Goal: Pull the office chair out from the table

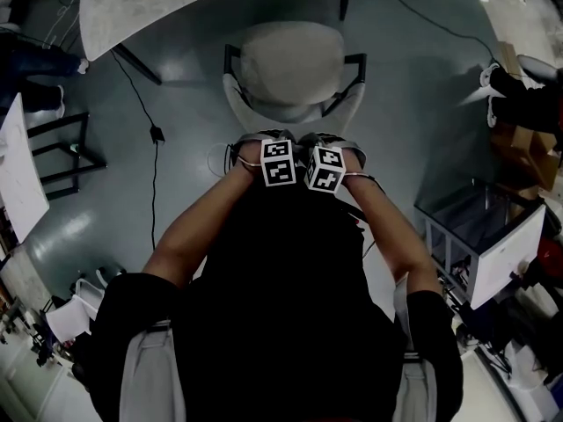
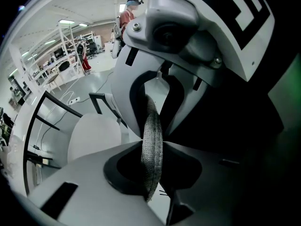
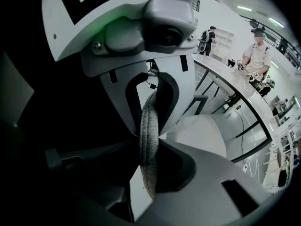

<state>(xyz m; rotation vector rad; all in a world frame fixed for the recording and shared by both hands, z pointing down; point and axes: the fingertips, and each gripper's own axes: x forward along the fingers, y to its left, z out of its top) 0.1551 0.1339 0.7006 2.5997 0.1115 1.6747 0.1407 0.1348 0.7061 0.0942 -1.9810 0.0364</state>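
Note:
The office chair has a pale grey seat (image 1: 290,64) and black armrests (image 1: 356,67); it stands a little off the curved white table (image 1: 149,3). Side by side at the top edge of its backrest are my left gripper (image 1: 266,141) and right gripper (image 1: 332,142), the edge itself hidden under them in the head view. In the left gripper view the jaws are shut on the grey woven backrest edge (image 2: 152,147), with the seat (image 2: 94,135) beyond. The right gripper view shows the same edge (image 3: 147,140) pinched between its jaws, the seat (image 3: 202,135) behind.
A black cable (image 1: 154,130) runs over the grey floor left of the chair. A black frame stand (image 1: 62,152) is at the left. A white open cart (image 1: 501,244) and cardboard boxes (image 1: 523,143) stand at the right. A person (image 3: 257,55) stands at the table's far side.

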